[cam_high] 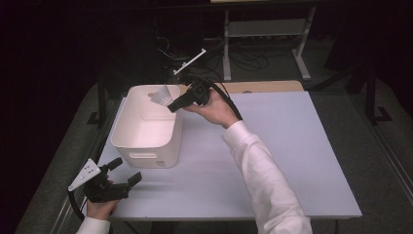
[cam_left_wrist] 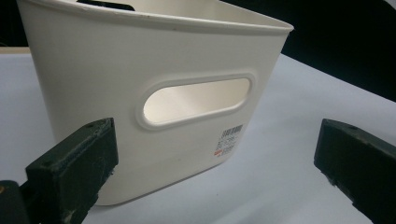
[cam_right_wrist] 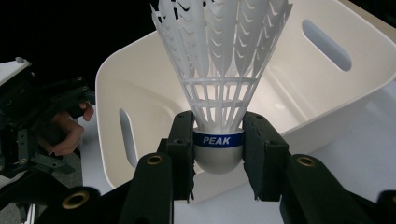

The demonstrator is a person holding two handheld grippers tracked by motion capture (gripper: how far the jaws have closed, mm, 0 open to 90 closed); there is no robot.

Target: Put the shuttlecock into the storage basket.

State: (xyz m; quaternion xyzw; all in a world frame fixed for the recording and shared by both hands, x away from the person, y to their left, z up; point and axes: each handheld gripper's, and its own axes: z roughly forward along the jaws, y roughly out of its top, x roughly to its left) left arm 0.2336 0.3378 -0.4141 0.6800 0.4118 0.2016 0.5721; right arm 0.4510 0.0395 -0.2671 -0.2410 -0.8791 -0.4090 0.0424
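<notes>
Right gripper (cam_right_wrist: 218, 151) jaws pinch the shuttlecock (cam_right_wrist: 219, 70) by its cork, above the white bin (cam_high: 146, 141) at upper centre; carry it over the opening before releasing. Left gripper (cam_high: 124, 173), jaws spread, waits lower left on the desk (cam_high: 292, 146).

The high view looks forward and down from above the person's side onto the pale grey desk (cam_high: 272, 146), taking it in whole. The left gripper view sits low near the desk top, facing the handle-slotted end wall of the white plastic bin (cam_left_wrist: 154, 70) from close by. The right gripper view looks down into that same bin (cam_right_wrist: 327, 88) from just above its rim. All three views share it (cam_high: 146, 141).
</notes>
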